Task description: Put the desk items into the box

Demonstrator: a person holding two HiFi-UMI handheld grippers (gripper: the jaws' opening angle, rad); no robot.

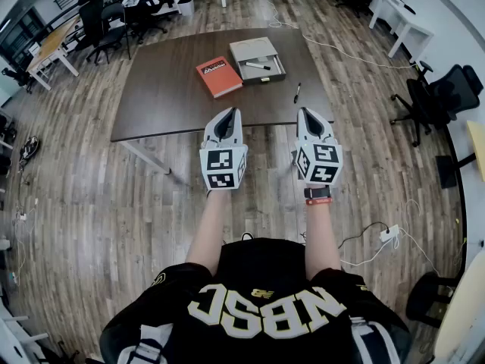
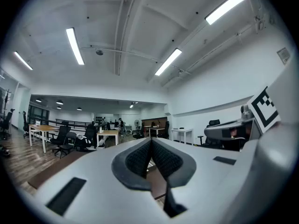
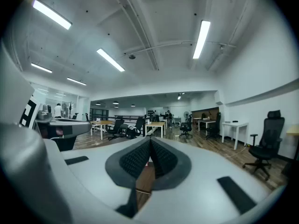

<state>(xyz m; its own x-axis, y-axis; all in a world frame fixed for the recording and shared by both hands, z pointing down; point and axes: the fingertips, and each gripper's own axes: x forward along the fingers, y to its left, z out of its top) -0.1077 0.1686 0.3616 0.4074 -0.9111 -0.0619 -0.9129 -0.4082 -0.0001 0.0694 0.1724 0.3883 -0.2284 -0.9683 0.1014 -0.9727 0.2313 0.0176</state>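
Observation:
On the dark brown desk [image 1: 167, 97] lie an orange book [image 1: 219, 76], a black pen [image 1: 297, 92] near the right edge, and an open grey box [image 1: 258, 59] with a marker [image 1: 258, 66] inside. My left gripper [image 1: 226, 117] and right gripper [image 1: 309, 115] hover side by side at the desk's near edge, both shut and holding nothing. In the left gripper view the left gripper [image 2: 150, 146] has its pads pressed together; in the right gripper view the right gripper [image 3: 149, 146] looks the same. Both point level across the room.
Office chairs [image 1: 439, 97] stand to the right and at the far left [image 1: 106, 21]. White desks [image 1: 402, 21] line the back. A cable [image 1: 333, 48] runs over the wooden floor and a power strip [image 1: 390, 233] lies at my right.

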